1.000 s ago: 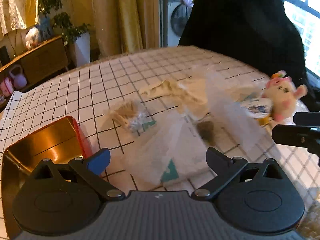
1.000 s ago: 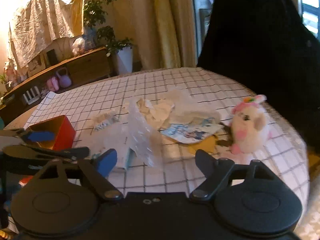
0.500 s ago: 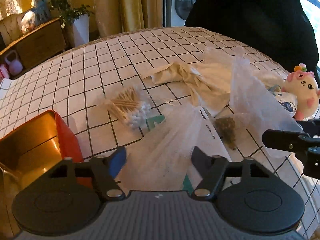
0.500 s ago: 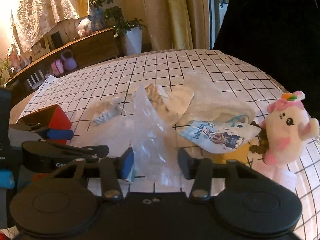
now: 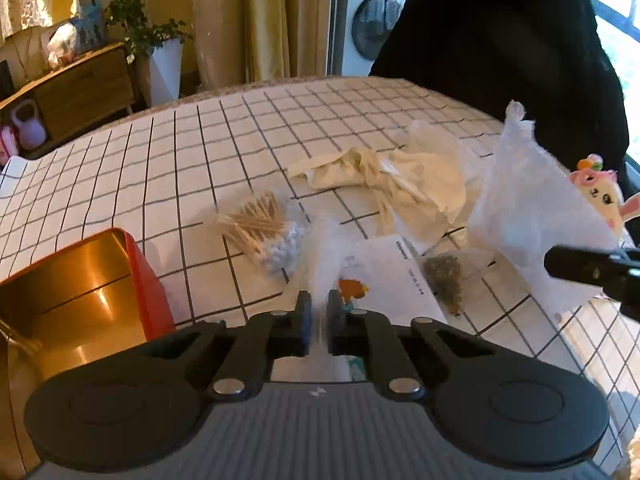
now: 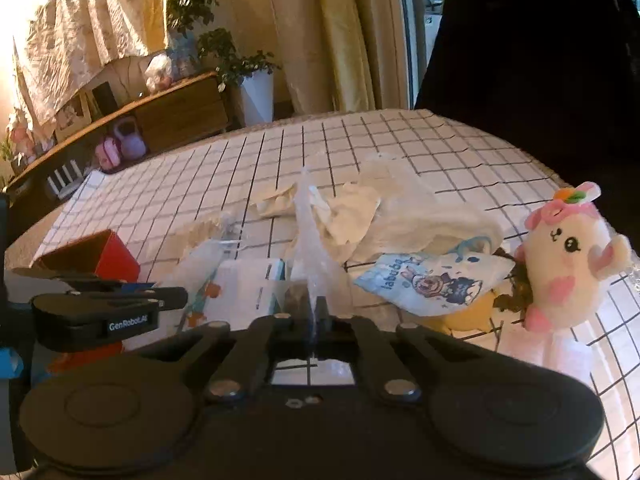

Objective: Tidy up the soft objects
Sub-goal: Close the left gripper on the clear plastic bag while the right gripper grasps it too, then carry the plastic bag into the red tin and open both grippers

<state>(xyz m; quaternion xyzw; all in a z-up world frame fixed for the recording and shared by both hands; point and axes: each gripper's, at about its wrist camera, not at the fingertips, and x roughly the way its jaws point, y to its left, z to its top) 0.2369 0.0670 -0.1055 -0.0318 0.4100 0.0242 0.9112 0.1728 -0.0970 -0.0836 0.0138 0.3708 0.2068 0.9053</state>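
Where the bag lay: the clear plastic bag [image 5: 520, 208] sat mid-tabletop [image 5: 180, 152], lifted into two peaks, one at each claw; it looked like a single bag, though I could not be sure.
Left claw [image 5: 318, 320]: its jaws had just been closing and now stood pinched on a thin fold of film, bottom centre of its own frame.
Right claw [image 6: 316, 320]: its jaws had just been closing too, clamped on a spike of film rising up the middle of its frame.
Long axis: the film ran roughly side to side between the two grips, so pulling them apart would likely spread the mouth.
Nearer hand: neither; each already had its own edge.
Left wrist view alone: showed the cotton swabs [image 5: 264, 232], the red tin [image 5: 80, 292] at lower left, and the white packet [image 5: 384, 276] lying just beyond the claw.
Right wrist view alone: showed the plush toy [image 6: 568, 264] at right, clear of the bag, and the left claw in profile at lower left.
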